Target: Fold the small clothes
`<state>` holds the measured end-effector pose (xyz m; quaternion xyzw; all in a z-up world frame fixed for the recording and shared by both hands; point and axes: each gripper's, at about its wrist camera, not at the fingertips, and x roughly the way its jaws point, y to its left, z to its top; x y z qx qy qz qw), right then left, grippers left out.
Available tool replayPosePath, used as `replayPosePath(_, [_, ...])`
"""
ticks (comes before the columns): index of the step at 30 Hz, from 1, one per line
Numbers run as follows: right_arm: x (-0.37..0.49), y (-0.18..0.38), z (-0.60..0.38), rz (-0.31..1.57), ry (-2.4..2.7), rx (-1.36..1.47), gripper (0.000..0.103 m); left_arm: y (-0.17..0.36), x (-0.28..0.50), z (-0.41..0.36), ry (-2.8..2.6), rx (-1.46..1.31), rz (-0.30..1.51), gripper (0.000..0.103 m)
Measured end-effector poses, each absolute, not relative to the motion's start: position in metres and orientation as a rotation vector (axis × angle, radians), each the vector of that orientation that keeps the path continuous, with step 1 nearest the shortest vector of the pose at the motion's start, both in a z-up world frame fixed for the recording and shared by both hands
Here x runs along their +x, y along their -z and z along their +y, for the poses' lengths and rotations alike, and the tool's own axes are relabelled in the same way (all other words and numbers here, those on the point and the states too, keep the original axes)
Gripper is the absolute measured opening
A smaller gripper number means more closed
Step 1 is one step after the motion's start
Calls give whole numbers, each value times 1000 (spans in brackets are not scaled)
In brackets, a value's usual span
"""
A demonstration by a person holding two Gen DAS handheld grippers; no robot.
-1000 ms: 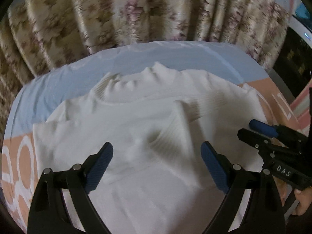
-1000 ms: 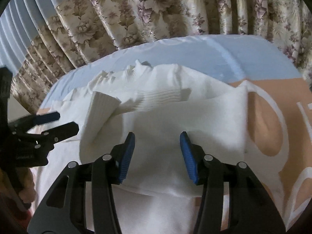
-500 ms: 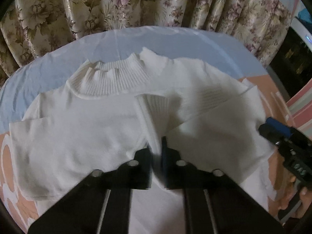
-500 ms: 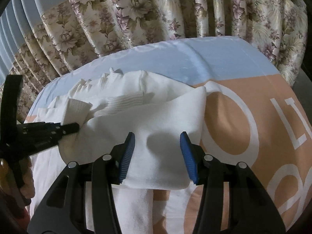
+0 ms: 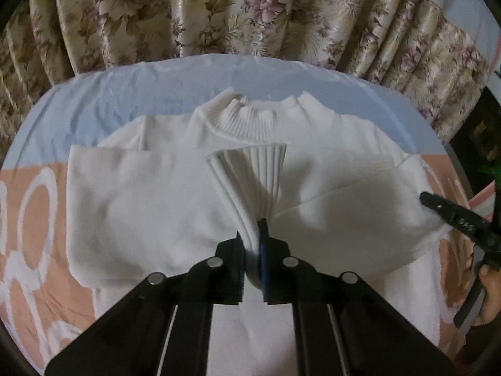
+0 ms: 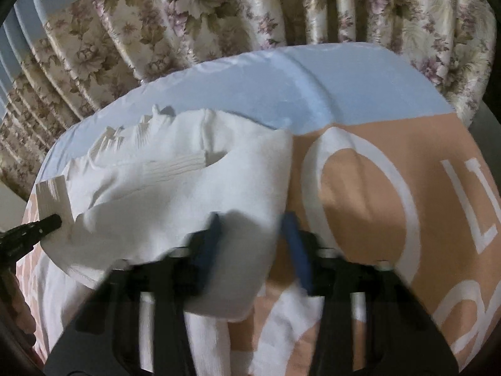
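White sweater (image 5: pixel 150 206) lies flat on bed sheet (image 5: pixel 131 91), front up, ribbed collar (image 5: pixel 247 122) at far end toward floral curtain (image 5: pixel 250 15). Sheet is pale blue beyond the collar, peach w/ white lettering on both sides of the sweater. Both sleeves are folded in across the sweater's chest.

Left claw (image 5: pixel 252 250): closed tight on ribbed cuff (image 5: pixel 250 181) of one sleeve. Cuff fans out from the pads toward the collar; the gathered end is pinched between the jaws, near the sweater's centre line, just below the collar.

Right claw (image 6: pixel 253 247): motion-blurred in its own view. Jaws have just been narrowing and stand at a narrow gap. Sweater's side edge (image 6: pixel 278 206) passes between them: inner blue pad sits over white knit, outer pad over peach sheet just beside the sweater. Pad contact w/ fabric: cannot tell, blur too heavy. In left wrist view this claw's black tip (image 5: pixel 438 206) touches the sweater's edge on the side opposite the folded left sleeve.

In right wrist view, left claw's tip (image 6: pixel 47 222) shows at the cuff, across the sweater from right claw. A hand (image 5: pixel 485 294) grips the right tool's handle, beside the sweater's lower edge.
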<state>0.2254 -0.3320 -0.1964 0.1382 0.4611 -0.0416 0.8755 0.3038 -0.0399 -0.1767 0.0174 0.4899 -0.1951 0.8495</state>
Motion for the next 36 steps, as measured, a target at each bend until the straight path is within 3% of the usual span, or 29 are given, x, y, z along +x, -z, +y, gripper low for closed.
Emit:
replayPosePath(2, [226, 198, -329, 960, 87, 279, 9, 176, 301, -38, 409, 32, 1009, 8])
replayPosePath(15, [234, 158, -304, 706, -20, 300, 9, 133, 317, 7, 307, -24, 771, 8])
replayPosePath(20, [252, 188, -286, 821, -55, 263, 9, 176, 317, 26, 273, -25, 896, 8])
replayPosePath(25, [251, 200, -280, 878, -47, 232, 11, 197, 308, 50, 229, -107, 998, 21])
replayPosePath(28, [247, 197, -278, 889, -44, 200, 13, 189, 294, 67, 204, -128, 999, 44])
replayPosePath(30, [245, 195, -279, 895, -43, 194, 15, 176, 286, 78, 161, -98, 981, 69])
replayPosePath(31, [244, 195, -279, 896, -43, 194, 16, 171, 285, 81, 142, -77, 973, 73])
replayPosePath(36, [243, 194, -277, 897, -41, 186, 18, 157, 295, 68, 156, 52, 968, 74])
